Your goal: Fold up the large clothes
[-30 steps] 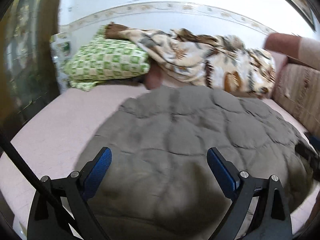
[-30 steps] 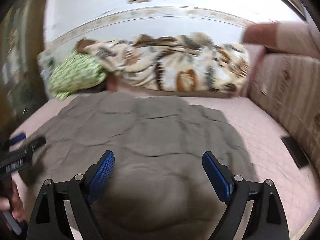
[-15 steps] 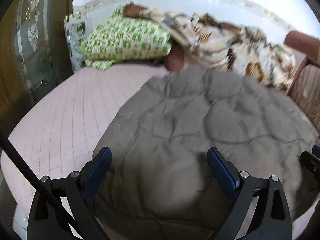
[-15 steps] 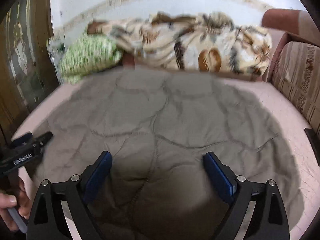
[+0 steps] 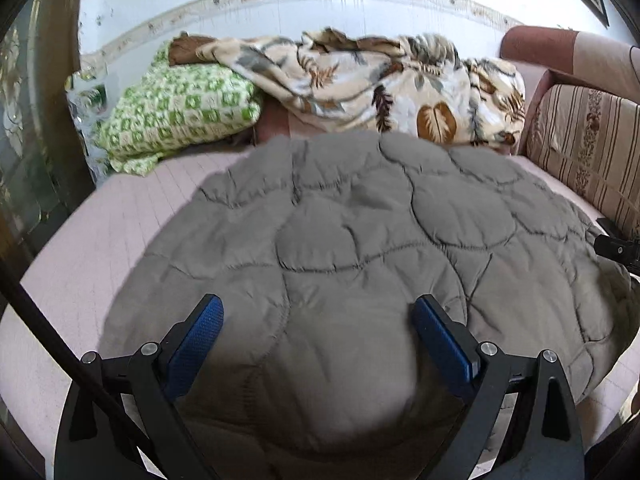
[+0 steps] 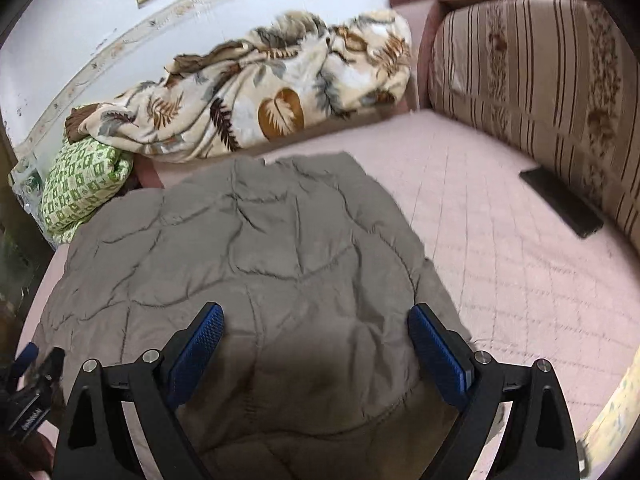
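Hovering over the grey quilted comforter (image 5: 360,240), which lies spread flat on the pink mattress (image 5: 100,248). My left gripper (image 5: 318,340) and right gripper (image 6: 316,340) both stand wide apart, holding nothing. Judged stage: positioning before a fold. Next move calls for lowering each gripper onto the near edge and pinching it.
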`<action>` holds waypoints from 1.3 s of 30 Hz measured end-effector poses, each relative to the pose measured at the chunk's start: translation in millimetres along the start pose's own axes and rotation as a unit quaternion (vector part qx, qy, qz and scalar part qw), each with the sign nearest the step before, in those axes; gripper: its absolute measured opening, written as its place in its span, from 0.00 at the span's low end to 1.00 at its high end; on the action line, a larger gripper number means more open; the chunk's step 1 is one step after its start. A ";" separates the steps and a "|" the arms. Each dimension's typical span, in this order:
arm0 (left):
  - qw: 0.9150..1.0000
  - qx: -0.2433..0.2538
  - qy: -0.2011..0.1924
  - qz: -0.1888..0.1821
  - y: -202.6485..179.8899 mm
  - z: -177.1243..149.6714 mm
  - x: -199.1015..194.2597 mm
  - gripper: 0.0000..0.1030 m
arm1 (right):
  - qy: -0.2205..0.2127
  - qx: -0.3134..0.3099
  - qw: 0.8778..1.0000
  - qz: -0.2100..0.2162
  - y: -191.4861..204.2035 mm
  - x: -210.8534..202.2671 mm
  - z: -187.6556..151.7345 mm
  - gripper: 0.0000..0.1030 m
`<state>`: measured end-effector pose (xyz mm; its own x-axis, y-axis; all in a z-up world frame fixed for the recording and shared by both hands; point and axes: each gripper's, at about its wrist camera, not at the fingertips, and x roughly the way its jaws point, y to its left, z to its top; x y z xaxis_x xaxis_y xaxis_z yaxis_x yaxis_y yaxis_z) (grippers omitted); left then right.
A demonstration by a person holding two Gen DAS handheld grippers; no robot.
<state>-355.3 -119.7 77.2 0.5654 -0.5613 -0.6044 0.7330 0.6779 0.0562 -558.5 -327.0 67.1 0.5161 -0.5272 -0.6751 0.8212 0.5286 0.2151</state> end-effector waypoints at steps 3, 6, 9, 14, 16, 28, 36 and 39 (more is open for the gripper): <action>1.000 -0.015 0.015 -0.013 3.4 -3.0 4.6 0.94 | 0.024 0.008 1.000 0.004 -2.3 9.8 -2.4 0.93; 1.000 -0.017 0.015 -0.014 4.5 -4.2 3.2 0.94 | 0.027 0.010 1.000 0.003 -3.4 10.2 -4.0 0.93; 1.000 -0.022 0.011 -0.012 5.0 -4.5 -1.0 0.94 | -0.002 0.001 1.000 -0.004 3.7 -1.7 -4.4 0.93; 0.999 -0.033 0.006 -0.012 2.7 -4.4 -10.7 0.94 | -0.062 -0.039 0.997 -0.005 27.5 -28.2 -9.5 0.93; 1.000 -0.028 0.002 -0.006 -0.5 -5.2 -15.1 0.94 | -0.071 -0.070 0.995 0.000 41.5 -34.0 -15.4 0.93; 1.000 -0.003 0.009 0.009 -9.1 -13.7 -15.4 0.94 | -0.003 -0.112 0.994 0.002 60.1 -6.8 -38.5 0.94; 1.000 0.000 0.009 0.011 -10.8 -13.1 -14.3 0.94 | 0.009 -0.122 0.993 -0.004 63.9 1.0 -43.9 0.99; 1.000 0.002 0.009 0.012 -11.5 -12.8 -14.3 0.94 | 0.012 -0.122 0.992 -0.004 63.7 3.4 -44.4 0.99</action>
<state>-376.6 -113.4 75.0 0.5756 -0.5358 -0.6178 0.7205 0.6896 0.0733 -515.2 -265.6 47.2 0.5013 -0.5181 -0.6930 0.7406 0.6710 0.0341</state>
